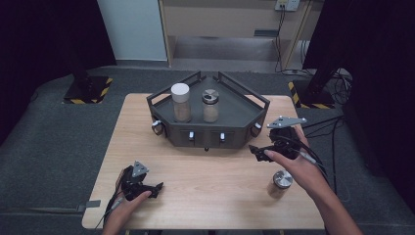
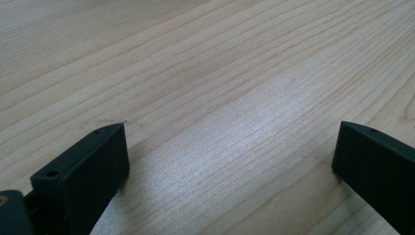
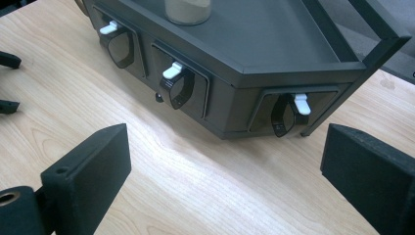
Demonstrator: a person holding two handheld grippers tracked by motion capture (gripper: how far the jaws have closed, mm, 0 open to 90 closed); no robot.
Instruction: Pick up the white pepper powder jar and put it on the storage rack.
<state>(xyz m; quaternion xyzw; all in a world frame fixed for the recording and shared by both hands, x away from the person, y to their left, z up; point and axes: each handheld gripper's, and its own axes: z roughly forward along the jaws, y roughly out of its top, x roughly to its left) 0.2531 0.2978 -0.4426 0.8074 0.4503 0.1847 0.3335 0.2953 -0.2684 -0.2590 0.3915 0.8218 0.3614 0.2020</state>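
Note:
A dark grey rack point(image 1: 240, 120) stands at the back middle of the wooden table. On it are a white-lidded jar point(image 1: 180, 102) and a metal-lidded jar point(image 1: 211, 105), both holding pale powder. A third, short metal-lidded jar point(image 1: 281, 182) stands on the table at the front right. My right gripper point(image 1: 255, 151) is open just in front of the rack's right corner. In the right gripper view its jaws point(image 3: 225, 147) are spread wide, facing the rack front point(image 3: 230, 103) with nothing between them. My left gripper point(image 1: 157, 189) rests low at the front left, open point(image 2: 230, 142) over bare wood.
The rack front carries several dark dispensers with white levers point(image 3: 172, 70). One jar's base point(image 3: 188, 11) shows on the rack shelf. A raised rail point(image 1: 208, 78) runs round the rack's back. Bare tabletop point(image 1: 210, 191) lies between the two grippers.

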